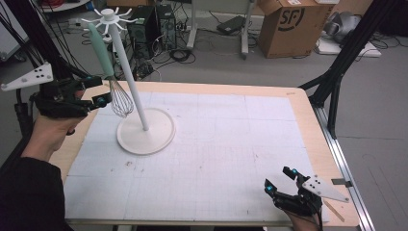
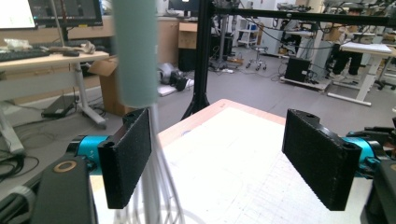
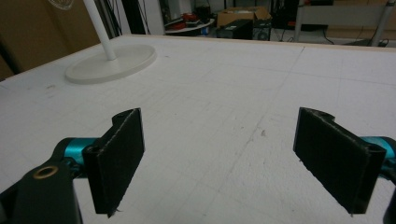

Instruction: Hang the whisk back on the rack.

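Note:
A whisk with a mint-green handle [image 1: 101,50] and wire head [image 1: 120,98] hangs tilted from a hook at the top of a white stand [image 1: 129,67], whose round base [image 1: 159,137] rests on the white mat. My left gripper [image 1: 98,90] is open just left of the wire head. In the left gripper view the handle [image 2: 135,51] rises above the left jaw and the wires [image 2: 161,186] run behind it; nothing sits between the jaws of the left gripper [image 2: 219,163]. My right gripper [image 1: 280,179] [image 3: 219,163] is open and empty low over the mat's near right corner.
The white gridded mat [image 1: 216,144] covers a wooden table [image 1: 308,110]. The stand's base [image 3: 112,63] lies far ahead in the right gripper view. A black tripod leg [image 1: 337,72] stands off the table's right edge. A cardboard box [image 1: 288,26] and computers sit on the floor beyond.

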A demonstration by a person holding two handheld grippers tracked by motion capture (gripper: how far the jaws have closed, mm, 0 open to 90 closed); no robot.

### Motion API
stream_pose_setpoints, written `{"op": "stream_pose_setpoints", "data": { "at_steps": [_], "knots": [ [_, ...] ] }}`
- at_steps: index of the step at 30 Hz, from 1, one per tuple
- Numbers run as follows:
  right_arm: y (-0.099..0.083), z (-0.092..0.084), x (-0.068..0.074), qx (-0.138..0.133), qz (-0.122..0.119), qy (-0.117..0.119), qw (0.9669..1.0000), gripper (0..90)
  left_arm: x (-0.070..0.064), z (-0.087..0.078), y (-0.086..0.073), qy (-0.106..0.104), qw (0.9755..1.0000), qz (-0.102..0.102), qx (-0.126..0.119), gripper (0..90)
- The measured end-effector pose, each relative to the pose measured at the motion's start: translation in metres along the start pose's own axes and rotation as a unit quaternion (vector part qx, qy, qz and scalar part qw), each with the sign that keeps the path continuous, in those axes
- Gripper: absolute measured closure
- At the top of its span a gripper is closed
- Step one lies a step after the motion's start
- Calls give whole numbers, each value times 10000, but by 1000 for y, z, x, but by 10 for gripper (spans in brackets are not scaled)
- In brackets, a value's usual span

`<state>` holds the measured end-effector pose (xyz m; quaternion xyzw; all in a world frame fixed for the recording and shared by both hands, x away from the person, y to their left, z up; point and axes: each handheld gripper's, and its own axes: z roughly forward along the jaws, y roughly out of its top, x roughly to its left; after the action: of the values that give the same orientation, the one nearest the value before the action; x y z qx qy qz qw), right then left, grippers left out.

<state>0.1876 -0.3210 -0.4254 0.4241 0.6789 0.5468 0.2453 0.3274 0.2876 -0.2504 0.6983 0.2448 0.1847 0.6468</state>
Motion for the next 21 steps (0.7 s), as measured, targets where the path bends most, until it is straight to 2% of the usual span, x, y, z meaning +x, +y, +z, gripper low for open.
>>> {"op": "stream_pose_setpoints", "data": {
  "at_steps": [4, 11, 19, 21],
  "knots": [
    [0, 0, 1, -18, -15, 5, 10000, 155, -14, 3, -6, -123, 9999, 120, -15, 240],
    [1, 1, 0, -39, -1, 38, 10000, 155, -42, 9, -24, -416, 9984, 177, -354, 225],
    [2, 1, 0, -67, 11, 38, 10000, 155, -67, 20, -43, -584, 9974, 213, -362, 214],
    [2, 1, 0, -82, 33, 44, 10000, 155, -73, 22, -49, -607, 9968, 279, -438, 214]
  ]
}}
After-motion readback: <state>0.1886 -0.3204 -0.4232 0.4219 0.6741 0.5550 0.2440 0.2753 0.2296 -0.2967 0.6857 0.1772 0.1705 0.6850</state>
